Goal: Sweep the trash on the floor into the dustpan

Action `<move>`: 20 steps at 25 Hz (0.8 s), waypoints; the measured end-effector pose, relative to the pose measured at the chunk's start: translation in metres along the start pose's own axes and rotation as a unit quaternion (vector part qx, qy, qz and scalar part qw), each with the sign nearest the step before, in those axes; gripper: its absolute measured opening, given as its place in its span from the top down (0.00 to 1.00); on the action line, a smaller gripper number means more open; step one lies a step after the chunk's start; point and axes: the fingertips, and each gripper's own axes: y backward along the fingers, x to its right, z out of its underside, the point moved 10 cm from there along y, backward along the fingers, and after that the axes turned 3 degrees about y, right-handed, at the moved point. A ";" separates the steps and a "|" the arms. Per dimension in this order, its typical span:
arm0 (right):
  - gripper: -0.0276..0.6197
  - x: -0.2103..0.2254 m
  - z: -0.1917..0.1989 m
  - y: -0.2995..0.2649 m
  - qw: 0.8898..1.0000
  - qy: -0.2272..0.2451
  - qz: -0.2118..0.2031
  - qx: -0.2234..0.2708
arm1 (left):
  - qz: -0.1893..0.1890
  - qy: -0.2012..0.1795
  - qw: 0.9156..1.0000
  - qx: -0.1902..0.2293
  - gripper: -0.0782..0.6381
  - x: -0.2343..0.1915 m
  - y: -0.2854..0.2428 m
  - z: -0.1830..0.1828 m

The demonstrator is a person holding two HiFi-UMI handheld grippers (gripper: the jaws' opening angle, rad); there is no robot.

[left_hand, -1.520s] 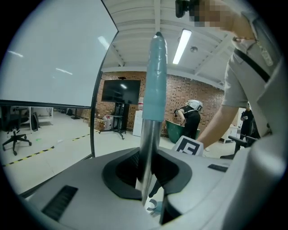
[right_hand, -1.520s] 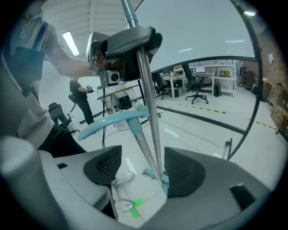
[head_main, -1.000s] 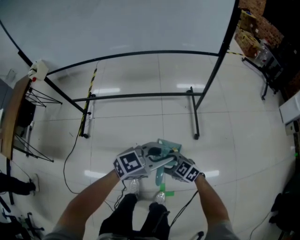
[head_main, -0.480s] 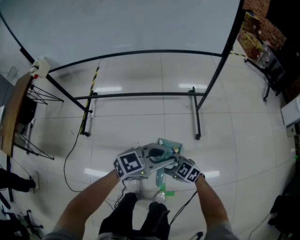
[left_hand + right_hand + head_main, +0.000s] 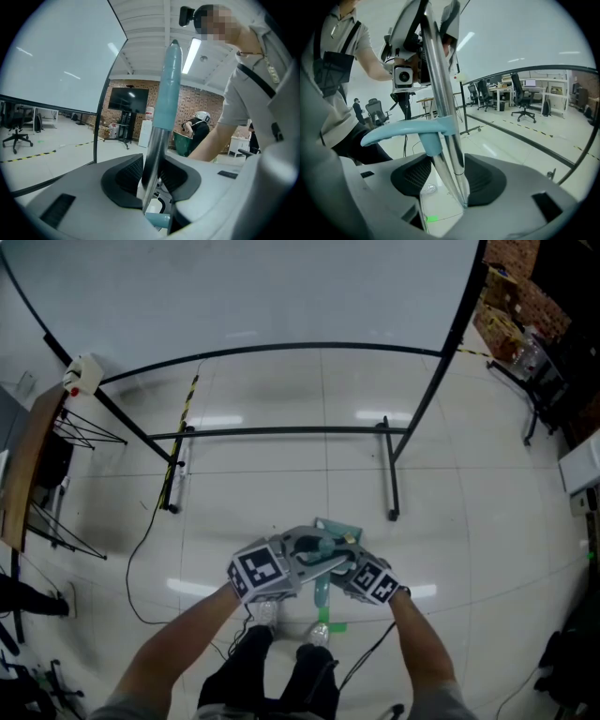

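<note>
Head view, left gripper [image 5: 319,552] and right gripper [image 5: 343,565] close together over the floor [image 5: 281,474], teal dustpan [image 5: 339,530] just beyond them, left gripper view — pads pinching a teal-capped metal pole [image 5: 157,145], jaws just eased wider, right gripper view — jaws just drawn in, clamping two metal poles [image 5: 440,89].

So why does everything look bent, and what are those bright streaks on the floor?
Head view: a wide lens bows the black frame into an arc, and the glossy floor mirrors ceiling lights as white streaks. Left gripper view: dark rounded corners ring the picture, while the teal-tipped handle stays sharp. Right gripper view: the steel tubes carry bright glare.
</note>
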 end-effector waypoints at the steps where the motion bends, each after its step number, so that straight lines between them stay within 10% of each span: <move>1: 0.60 0.000 0.000 0.001 1.000 -0.004 0.004 -0.002 | -0.002 -0.001 1.000 -0.002 0.77 -0.001 0.001 0.001; 12: 0.55 -0.018 -0.004 0.085 0.993 -0.080 0.087 -0.012 | -0.063 0.013 0.997 -0.035 0.61 0.004 0.039 -0.012; 18: 0.55 -0.061 -0.060 0.136 0.968 -0.136 0.202 0.066 | -0.102 0.029 0.994 -0.032 0.62 0.009 0.081 -0.022; 20: 0.70 -0.080 -0.086 0.144 0.952 -0.136 0.257 0.097 | -0.092 0.024 0.995 -0.022 0.62 0.011 0.094 -0.029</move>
